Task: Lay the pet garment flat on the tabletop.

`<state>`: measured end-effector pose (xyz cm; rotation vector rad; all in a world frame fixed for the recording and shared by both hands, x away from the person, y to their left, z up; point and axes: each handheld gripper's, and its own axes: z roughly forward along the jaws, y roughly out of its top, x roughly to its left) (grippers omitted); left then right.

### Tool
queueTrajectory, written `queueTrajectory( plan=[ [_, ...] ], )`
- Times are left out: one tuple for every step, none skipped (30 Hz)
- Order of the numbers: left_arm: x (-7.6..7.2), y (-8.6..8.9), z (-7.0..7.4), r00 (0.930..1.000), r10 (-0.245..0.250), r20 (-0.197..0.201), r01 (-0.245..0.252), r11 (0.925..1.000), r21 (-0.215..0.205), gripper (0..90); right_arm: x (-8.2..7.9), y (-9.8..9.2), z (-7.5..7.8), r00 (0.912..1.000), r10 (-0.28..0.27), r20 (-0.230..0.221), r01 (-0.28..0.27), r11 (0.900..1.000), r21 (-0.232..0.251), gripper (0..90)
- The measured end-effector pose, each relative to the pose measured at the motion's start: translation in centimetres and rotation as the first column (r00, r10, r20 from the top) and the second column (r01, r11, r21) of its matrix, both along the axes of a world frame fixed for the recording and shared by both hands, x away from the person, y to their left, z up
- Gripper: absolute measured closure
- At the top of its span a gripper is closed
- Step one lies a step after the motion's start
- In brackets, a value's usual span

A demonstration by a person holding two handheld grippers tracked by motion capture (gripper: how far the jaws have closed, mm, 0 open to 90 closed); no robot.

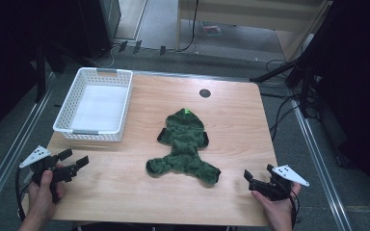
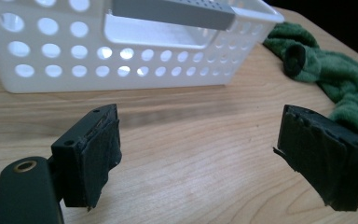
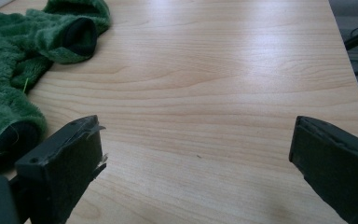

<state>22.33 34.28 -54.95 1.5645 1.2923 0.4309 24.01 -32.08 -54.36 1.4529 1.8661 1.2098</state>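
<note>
High view shows the green garment (image 1: 185,147), lengthwise twelve-to-six, at ten o'clock of the nearer, released right hand-held gripper (image 1: 258,175); left hand-held gripper (image 1: 74,158) released too.

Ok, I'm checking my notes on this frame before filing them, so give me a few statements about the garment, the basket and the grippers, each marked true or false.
1. The green garment lies inside the white basket. False: it lies spread on the wooden table, to the right of the basket.
2. The left gripper is open and holds nothing. True.
3. The right gripper is clamped on a garment leg. False: its jaws stand apart over bare wood.
4. The basket has nothing in it. True.
5. The garment lies between the two grippers in the high view. True.
</note>
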Motion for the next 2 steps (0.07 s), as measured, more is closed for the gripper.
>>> queueTrajectory(
  plan=[
    [0.0,-0.16,-0.02,1.0,-0.009,-0.002,0.009,0.9999,0.009,13.6,0.0,0.01,-0.02,1.0,0.0,0.003,0.0,1.0,0.0,2.7],
    [0.03,-0.3,-0.05,0.9998,-0.016,-0.006,0.016,0.9998,0.015,13.6,0.01,-0.03,-0.03,1.0,-0.002,0.0,0.002,1.0,0.003,2.7]
  ],
)
